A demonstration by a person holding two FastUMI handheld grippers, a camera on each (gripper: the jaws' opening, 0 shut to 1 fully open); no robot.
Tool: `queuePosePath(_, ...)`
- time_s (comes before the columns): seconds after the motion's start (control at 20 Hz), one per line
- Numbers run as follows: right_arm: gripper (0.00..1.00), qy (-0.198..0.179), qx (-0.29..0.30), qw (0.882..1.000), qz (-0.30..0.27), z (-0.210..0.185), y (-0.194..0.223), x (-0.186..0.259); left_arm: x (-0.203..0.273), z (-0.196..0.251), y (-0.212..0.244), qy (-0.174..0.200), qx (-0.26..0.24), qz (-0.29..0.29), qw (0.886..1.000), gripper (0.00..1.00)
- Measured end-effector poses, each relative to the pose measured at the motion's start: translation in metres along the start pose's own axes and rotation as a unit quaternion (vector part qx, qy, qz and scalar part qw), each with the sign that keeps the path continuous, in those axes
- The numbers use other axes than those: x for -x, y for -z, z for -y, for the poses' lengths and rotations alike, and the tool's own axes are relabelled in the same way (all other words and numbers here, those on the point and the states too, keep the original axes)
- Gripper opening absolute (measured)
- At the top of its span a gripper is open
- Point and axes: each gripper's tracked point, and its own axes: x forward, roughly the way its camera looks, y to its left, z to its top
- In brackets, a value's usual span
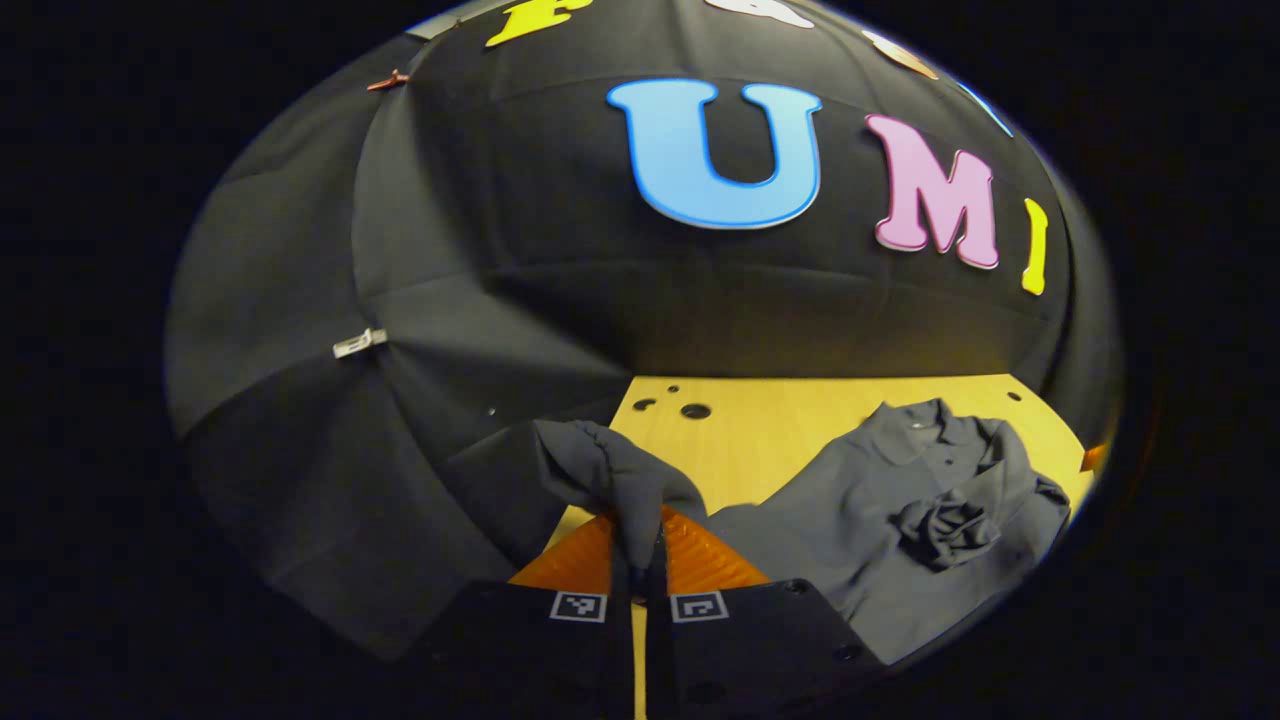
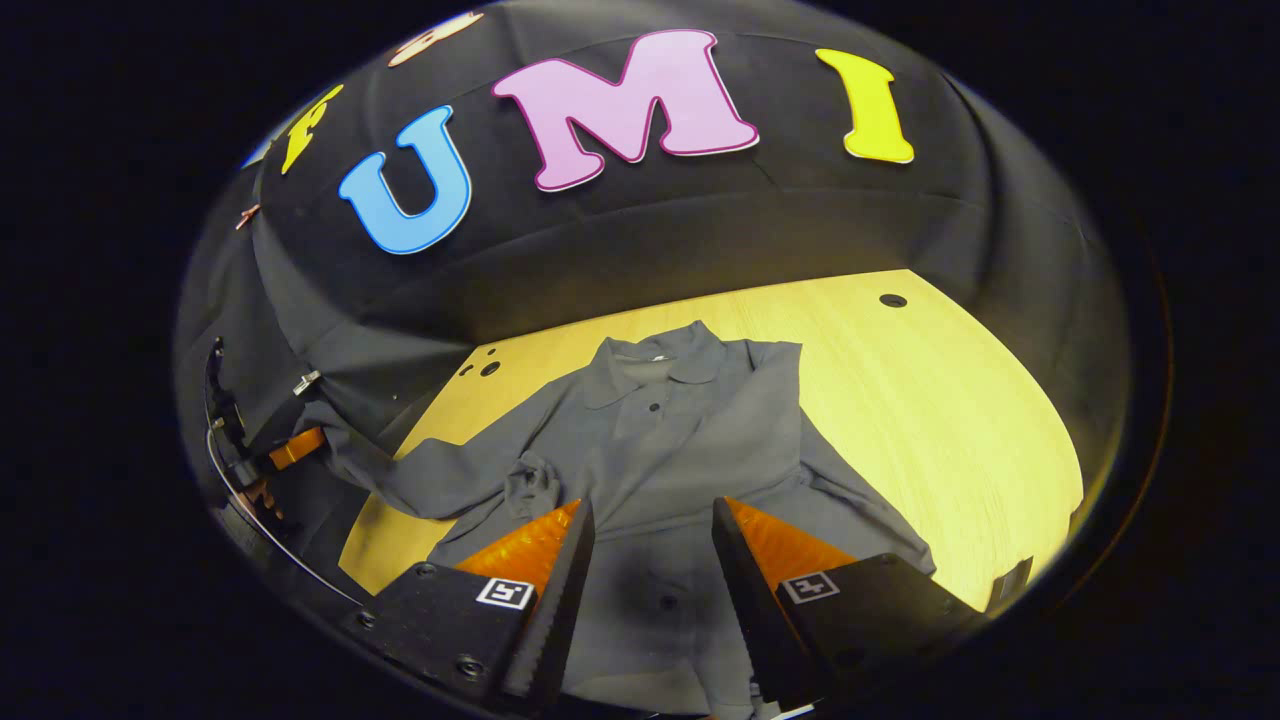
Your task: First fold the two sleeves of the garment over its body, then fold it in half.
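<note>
Pinching the cuff end of one sleeve (image 1: pixel 610 470), the left gripper (image 1: pixel 640 575) has its fingers closed to a narrow slit with the dark cloth bunched between and just ahead of the tips, lifted clear of the wooden table (image 1: pixel 780 420). The rest of the garment (image 1: pixel 900 500), a grey collared shirt, lies ahead and to the right of those fingers, with a crumpled knot of fabric on its body.

In the right gripper view, the right gripper (image 2: pixel 650 530) hovers with its fingers spread wide and nothing between them, directly over the lower body of the shirt, whose collar (image 2: pixel 655 360) points away from the tips. The held sleeve stretches off to the far left of these fingers, up toward the other gripper (image 2: pixel 290 450) at the edge.

The sleeve fold looks to be under way, not finished. The main risk, as I judge it, is that the pull on the sleeve drags the whole shirt sideways or rucks up the shoulder, since nothing pins the body down. The bunched grip may also lay the sleeve twisted instead of flat, and the crumpled patch on the body would make the later half-fold lumpy.
</note>
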Motion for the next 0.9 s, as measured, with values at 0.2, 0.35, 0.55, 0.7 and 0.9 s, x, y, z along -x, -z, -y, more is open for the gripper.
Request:
queuePosePath(0.2,0.75,0.003,-0.013,1.000,0.006,0.019,-0.005,0.001,0.008,0.065,-0.029,0.058,0.005,0.001,0.998,0.09)
queuePosePath(0.35,0.75,0.006,-0.019,1.000,0.007,0.035,-0.006,0.004,0.014,0.121,-0.050,0.097,-0.001,0.006,0.995,0.09)
queuePosePath(0.55,0.74,0.010,-0.035,0.999,0.010,0.057,-0.007,0.008,0.018,0.202,-0.048,0.150,-0.023,0.001,0.988,0.09)
queuePosePath(0.7,0.74,0.016,-0.041,0.999,0.010,0.076,-0.008,0.009,0.019,0.261,-0.036,0.185,-0.022,-0.011,0.982,0.09)
queuePosePath(0.9,0.75,0.021,-0.044,0.999,0.000,0.101,-0.003,0.012,0.013,0.319,-0.014,0.209,-0.045,-0.019,0.977,0.09)
